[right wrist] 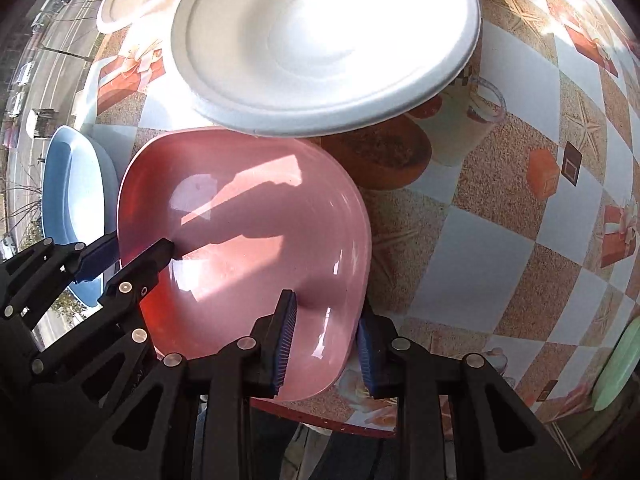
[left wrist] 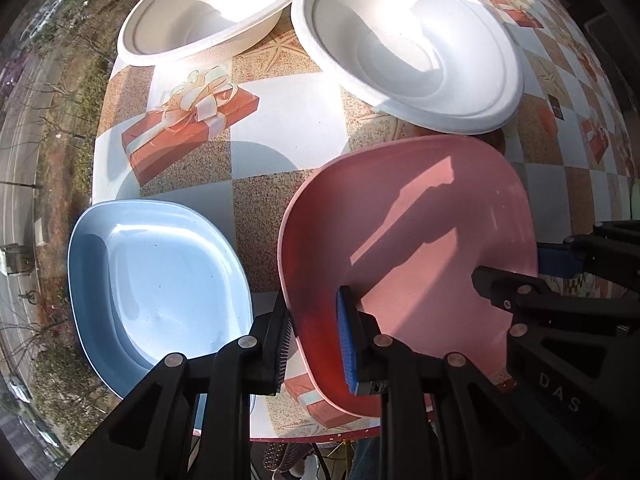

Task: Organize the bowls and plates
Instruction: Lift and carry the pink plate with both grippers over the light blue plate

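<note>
Tools gripped the pink plate [left wrist: 408,232] at the table's [left wrist: 288,120] near edge, left tool [left wrist: 314,344] and right tool [right wrist: 326,346] each clenched on its rim, beside the blue plate [left wrist: 160,280].

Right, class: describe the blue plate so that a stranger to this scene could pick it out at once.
Start at the table with the gift-box pattern. At its near left edge lies the blue plate, beside the pink plate that both grippers hold. It is the only blue dish.
</note>
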`<control>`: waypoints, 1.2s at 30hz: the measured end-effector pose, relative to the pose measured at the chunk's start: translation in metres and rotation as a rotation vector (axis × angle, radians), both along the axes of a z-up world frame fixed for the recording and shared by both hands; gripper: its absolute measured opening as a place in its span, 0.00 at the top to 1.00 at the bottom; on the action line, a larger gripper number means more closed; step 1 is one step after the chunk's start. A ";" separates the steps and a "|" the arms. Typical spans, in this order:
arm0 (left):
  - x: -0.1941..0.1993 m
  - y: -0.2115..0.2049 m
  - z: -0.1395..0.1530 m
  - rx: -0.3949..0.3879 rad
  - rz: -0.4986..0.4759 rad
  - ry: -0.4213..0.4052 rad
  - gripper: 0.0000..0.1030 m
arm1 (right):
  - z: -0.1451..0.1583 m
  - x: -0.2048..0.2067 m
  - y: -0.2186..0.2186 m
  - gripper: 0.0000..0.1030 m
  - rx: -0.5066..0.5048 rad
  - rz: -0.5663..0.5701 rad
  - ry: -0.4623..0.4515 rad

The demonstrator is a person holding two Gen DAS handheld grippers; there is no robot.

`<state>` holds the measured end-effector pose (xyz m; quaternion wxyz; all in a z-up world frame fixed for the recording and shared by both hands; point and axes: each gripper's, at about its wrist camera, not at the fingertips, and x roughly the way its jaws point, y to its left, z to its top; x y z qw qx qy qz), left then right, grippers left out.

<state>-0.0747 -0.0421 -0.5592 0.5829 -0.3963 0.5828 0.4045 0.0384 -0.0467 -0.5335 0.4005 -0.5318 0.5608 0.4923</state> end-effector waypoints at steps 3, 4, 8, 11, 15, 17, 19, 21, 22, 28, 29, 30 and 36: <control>-0.002 0.002 -0.004 -0.011 -0.020 -0.009 0.77 | -0.002 0.015 -0.006 0.69 -0.055 -0.048 0.031; 0.000 -0.001 -0.005 -0.016 -0.025 -0.015 0.77 | -0.001 0.017 -0.008 0.69 -0.060 -0.050 0.032; 0.004 -0.013 0.007 -0.017 -0.055 -0.017 0.77 | -0.002 0.025 -0.009 0.69 -0.085 -0.065 0.037; 0.004 -0.019 0.010 -0.014 -0.055 -0.027 0.77 | 0.007 0.025 -0.004 0.69 -0.068 -0.062 0.029; -0.002 -0.017 0.032 0.025 -0.044 -0.022 0.77 | 0.028 0.012 0.012 0.69 -0.028 -0.040 0.029; -0.007 -0.016 0.043 0.049 -0.031 -0.019 0.77 | 0.036 0.004 0.017 0.69 -0.011 -0.018 0.029; -0.016 -0.015 0.055 0.073 -0.006 -0.015 0.77 | 0.041 -0.006 0.019 0.69 -0.001 0.004 0.038; -0.026 -0.014 0.062 0.089 0.022 -0.014 0.77 | 0.043 -0.017 0.021 0.69 0.006 0.022 0.048; -0.032 -0.015 0.066 0.098 0.038 -0.014 0.77 | 0.043 -0.024 0.022 0.69 0.008 0.035 0.052; -0.063 -0.021 0.079 0.123 0.108 0.007 0.77 | 0.045 -0.057 0.028 0.69 0.023 0.106 0.075; -0.067 -0.021 0.079 0.123 0.116 0.012 0.77 | 0.043 -0.063 0.028 0.69 0.025 0.118 0.076; -0.071 -0.021 0.080 0.123 0.126 0.015 0.77 | 0.043 -0.069 0.029 0.69 0.026 0.130 0.077; -0.102 -0.018 0.078 0.125 0.190 0.032 0.77 | 0.027 -0.112 0.029 0.69 0.011 0.183 0.094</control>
